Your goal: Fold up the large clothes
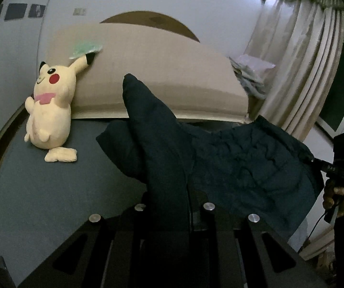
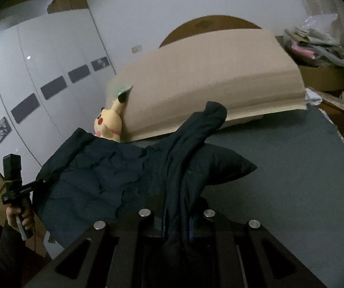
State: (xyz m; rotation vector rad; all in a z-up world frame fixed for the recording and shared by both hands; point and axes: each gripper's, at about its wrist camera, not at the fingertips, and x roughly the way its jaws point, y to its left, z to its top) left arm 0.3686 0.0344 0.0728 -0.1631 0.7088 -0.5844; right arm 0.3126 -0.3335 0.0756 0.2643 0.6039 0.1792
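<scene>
A large dark navy padded jacket (image 1: 244, 163) hangs stretched between my two grippers above the bed. In the left wrist view my left gripper (image 1: 172, 199) is shut on a fold of the jacket, and one sleeve (image 1: 143, 100) juts up ahead of it. At the far right my right gripper (image 1: 313, 160) pinches the jacket's other edge. In the right wrist view my right gripper (image 2: 176, 218) is shut on the jacket (image 2: 100, 175), which covers its fingertips. My left gripper (image 2: 43, 181) holds the far left corner.
The grey-blue bed sheet (image 1: 52, 192) lies below. A yellow plush toy (image 1: 49, 110) leans on a big cardboard sheet (image 1: 160, 72) at the bed's head. Curtains (image 1: 304, 72) and a clothes pile (image 1: 251, 76) stand right. White wardrobe doors (image 2: 40, 84) stand left. A hand (image 1: 335, 196) grips the right handle.
</scene>
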